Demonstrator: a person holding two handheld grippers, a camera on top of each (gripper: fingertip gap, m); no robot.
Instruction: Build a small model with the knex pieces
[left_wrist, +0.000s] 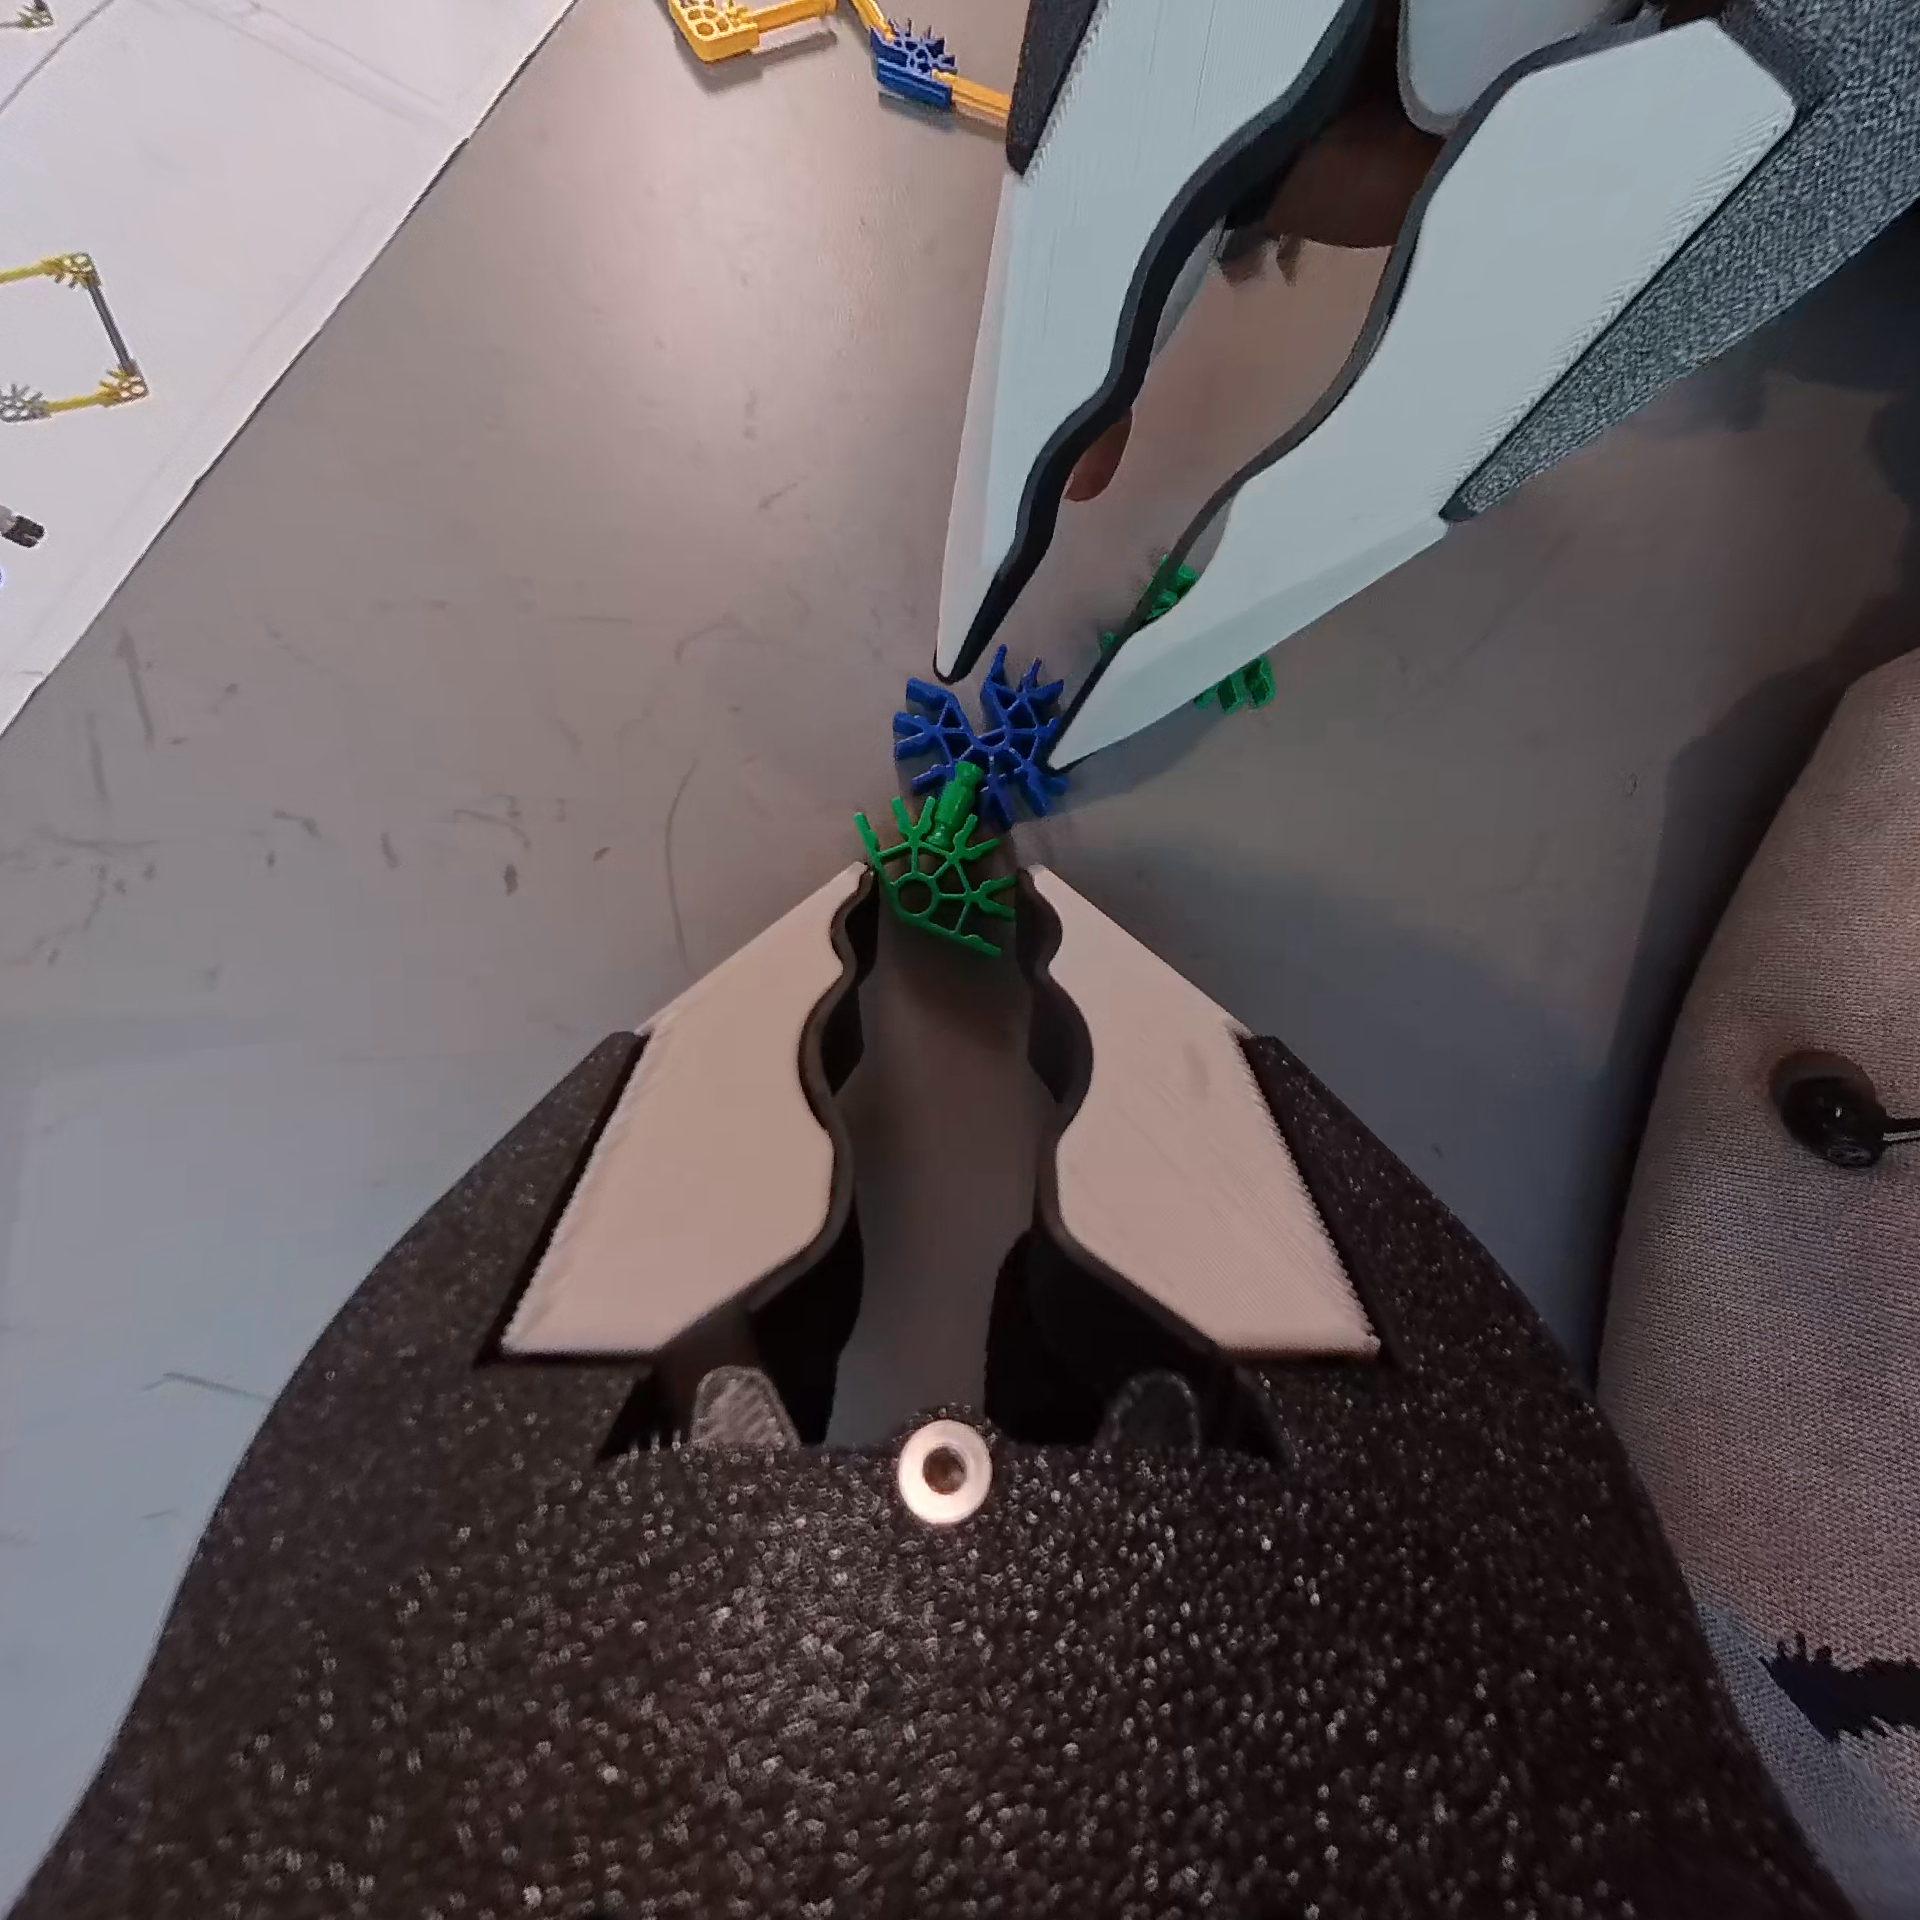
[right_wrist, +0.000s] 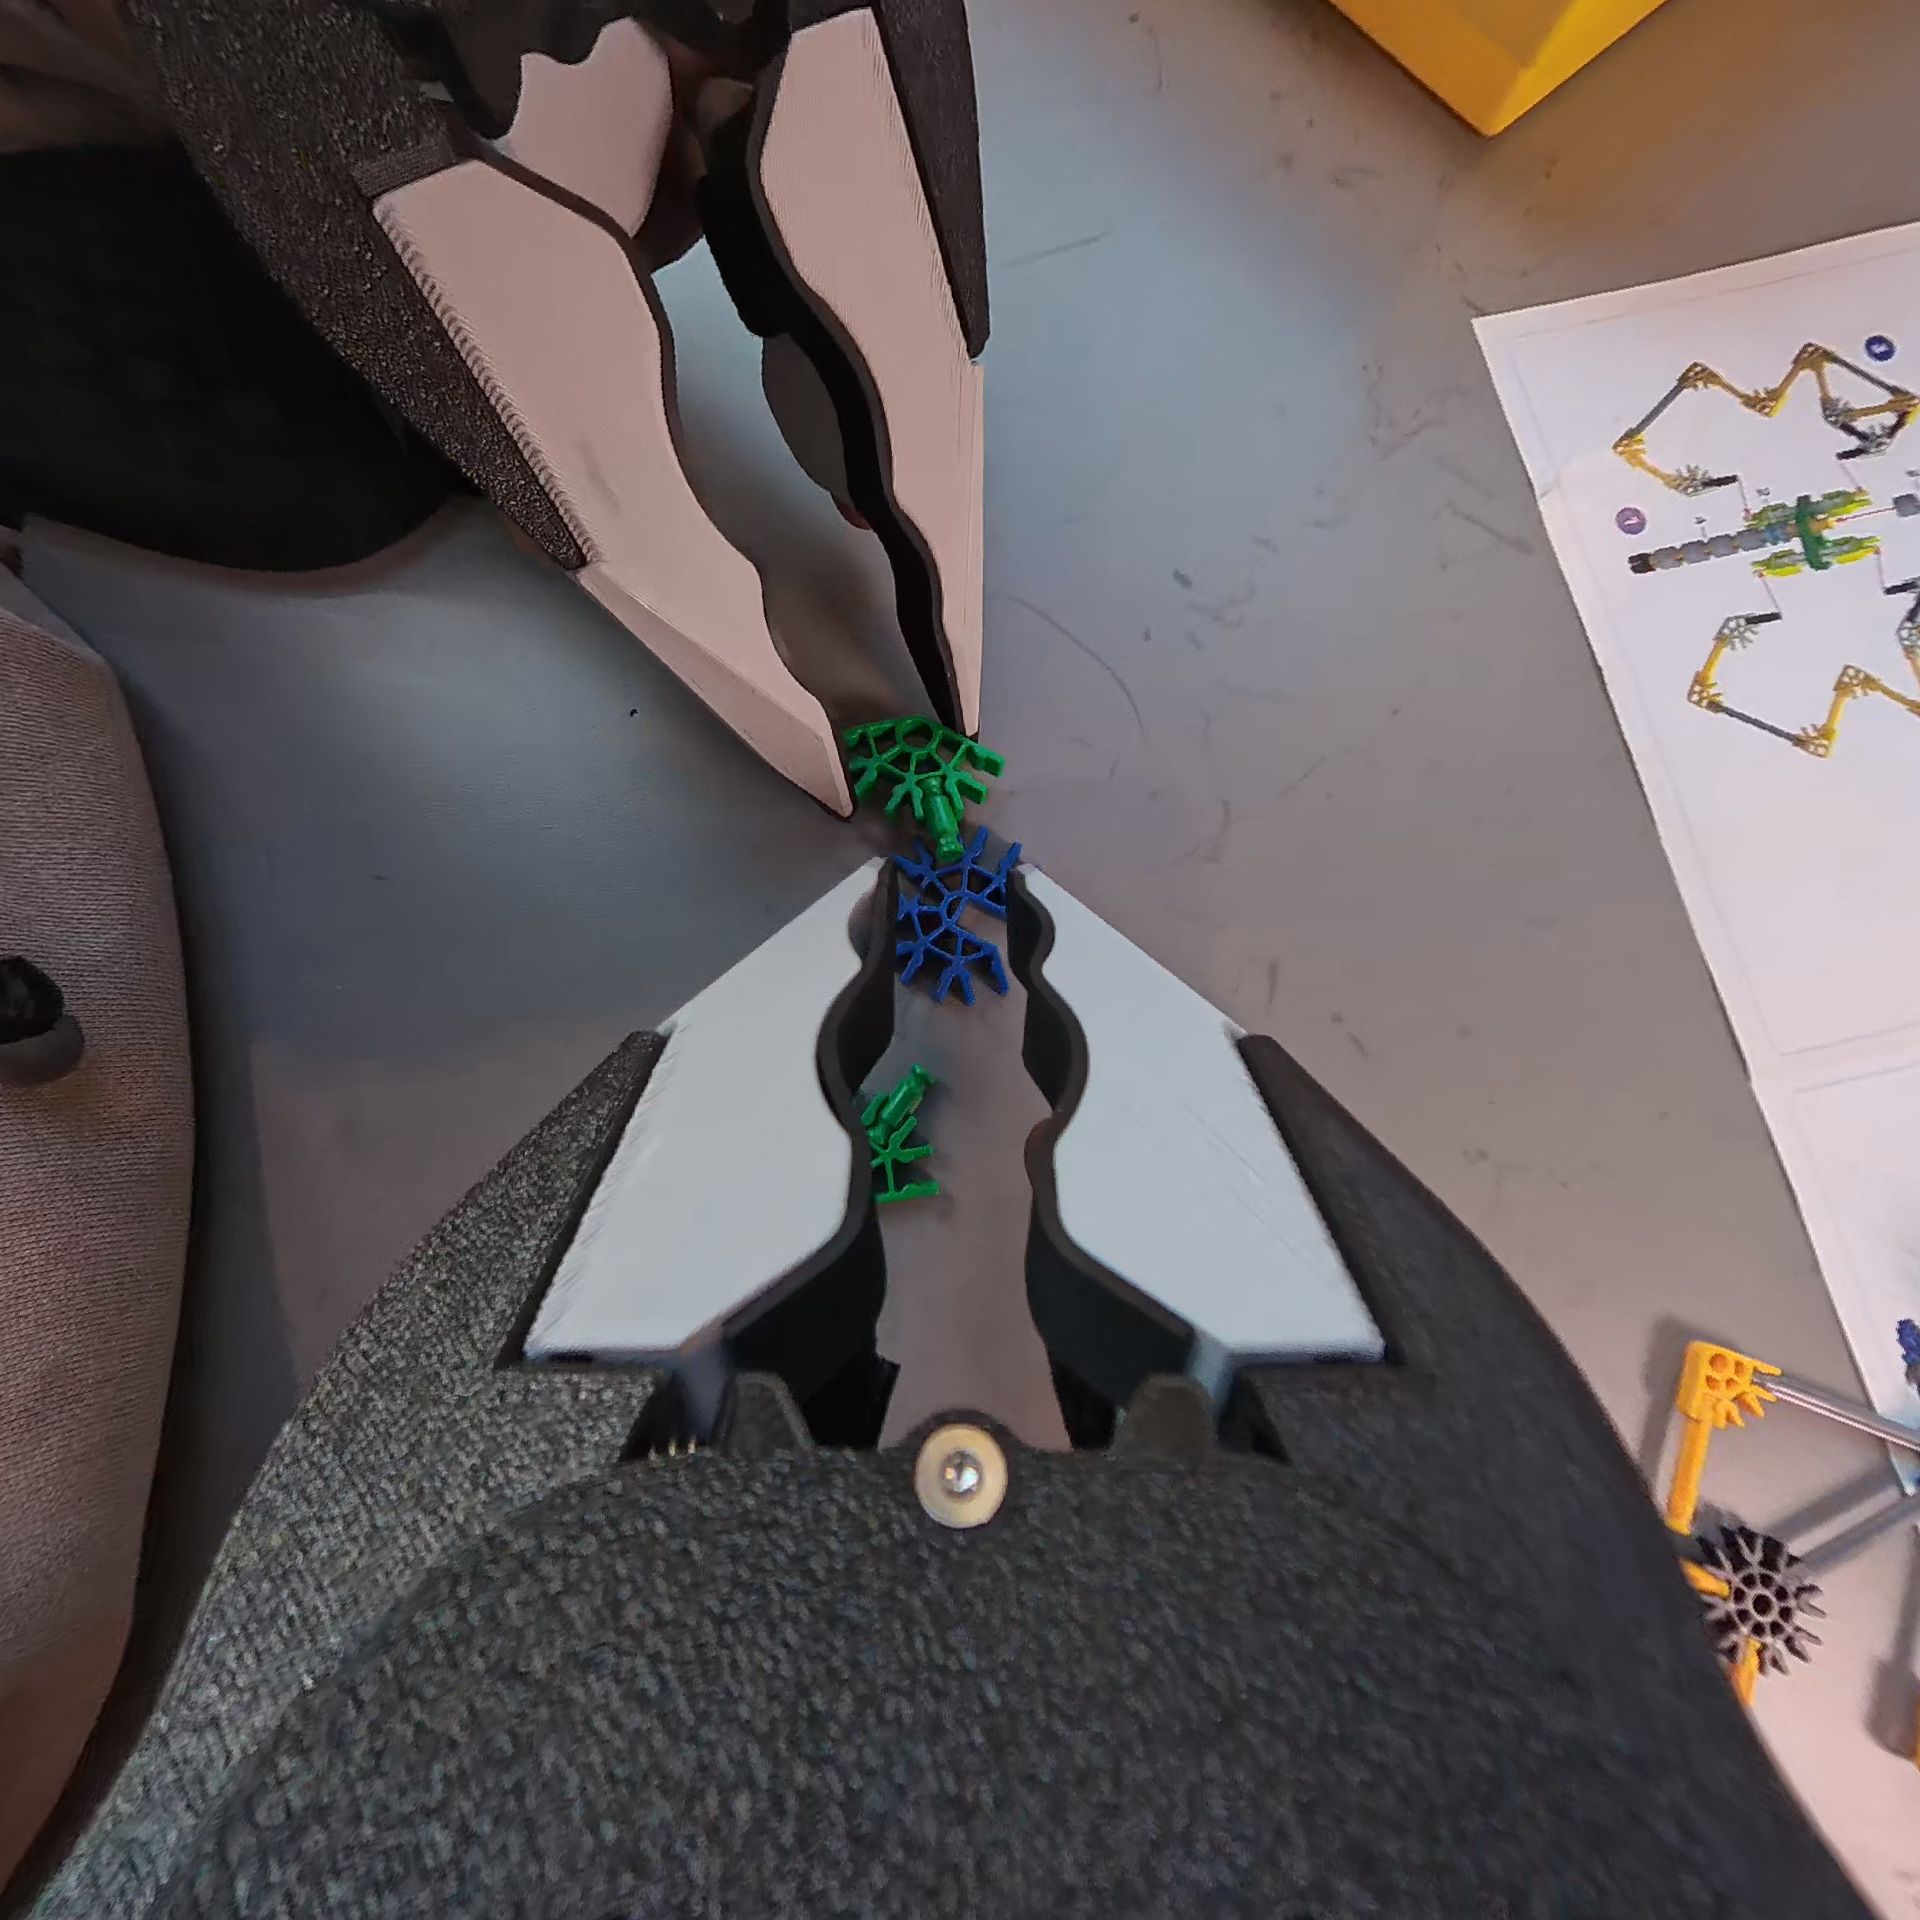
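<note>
My left gripper (left_wrist: 948, 881) is shut on a green fan-shaped connector (left_wrist: 920, 899), held by its edges between the fingertips. A short green rod (left_wrist: 958, 808) sticks out of it and meets a blue snowflake connector (left_wrist: 977, 743). My right gripper (right_wrist: 954, 868) is shut on that blue connector (right_wrist: 951, 925) and faces the left gripper tip to tip. In the right wrist view the left gripper (right_wrist: 902, 769) comes in from the top with the green connector (right_wrist: 904, 764). In the left wrist view the right gripper (left_wrist: 1006, 717) comes in from the top right.
A loose green piece (right_wrist: 896, 1143) lies on the grey table (right_wrist: 1299, 727) under the right gripper. A white instruction sheet (right_wrist: 1766, 831) lies to its right. A yellow-and-grey assembly with a black wheel connector (right_wrist: 1756, 1600), a yellow box (right_wrist: 1507, 52) and grey fabric (left_wrist: 1787, 1143) are nearby. Left and right tips are no more than a few centimetres apart.
</note>
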